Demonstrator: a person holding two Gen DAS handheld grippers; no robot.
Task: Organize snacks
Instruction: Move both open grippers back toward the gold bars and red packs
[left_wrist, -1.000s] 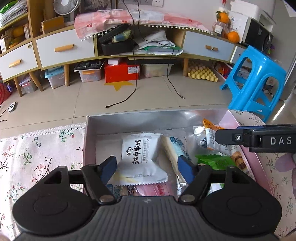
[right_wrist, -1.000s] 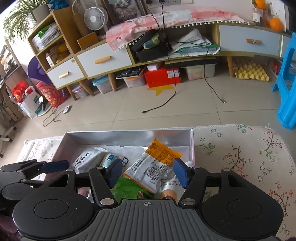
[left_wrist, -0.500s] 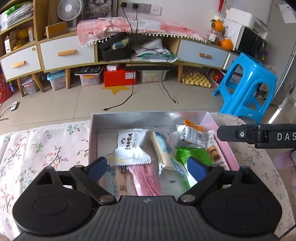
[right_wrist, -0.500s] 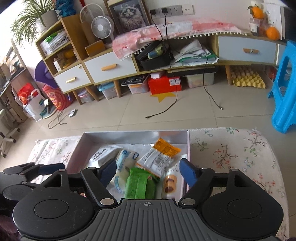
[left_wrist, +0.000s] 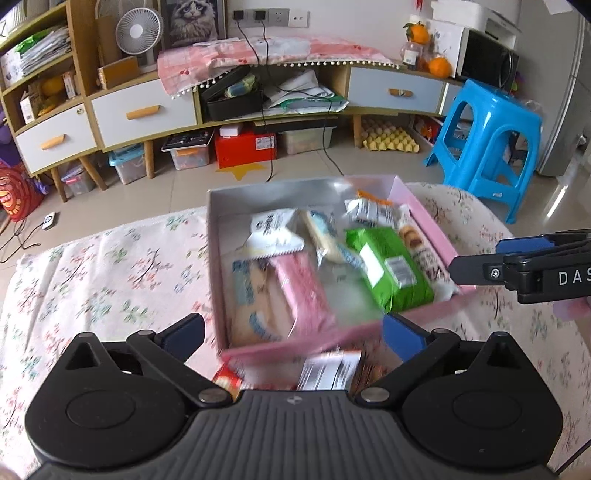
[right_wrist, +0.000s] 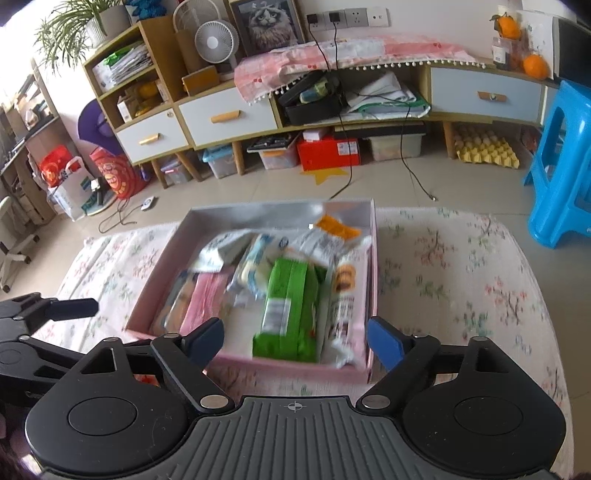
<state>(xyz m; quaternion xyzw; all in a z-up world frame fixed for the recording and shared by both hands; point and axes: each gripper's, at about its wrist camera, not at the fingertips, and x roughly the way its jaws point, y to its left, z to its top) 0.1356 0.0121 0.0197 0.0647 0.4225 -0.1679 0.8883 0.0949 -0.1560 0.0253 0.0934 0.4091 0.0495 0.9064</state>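
Note:
A pink box (left_wrist: 428, 221) with a silver inside sits on the flowered cloth and holds several snack packets: a green pack (left_wrist: 388, 267), a pink pack (left_wrist: 303, 291), a white pack (left_wrist: 273, 230) and a biscuit roll (left_wrist: 421, 251). The box also shows in the right wrist view (right_wrist: 372, 280), with the green pack (right_wrist: 288, 310). My left gripper (left_wrist: 291, 338) is open and empty, just before the box's near wall. My right gripper (right_wrist: 295, 338) is open and empty, above the box's near wall. A red and white packet (left_wrist: 325, 371) lies on the cloth outside the box, under my left gripper.
The flowered tablecloth (left_wrist: 103, 266) spreads to both sides of the box (right_wrist: 461, 273). A blue plastic stool (left_wrist: 487, 147) stands on the floor at the right. A long low cabinet with drawers (left_wrist: 144, 110) runs along the far wall.
Both grippers have pulled back and up from inside the box and opened wider. The whole box and a packet outside its near wall have come into view.

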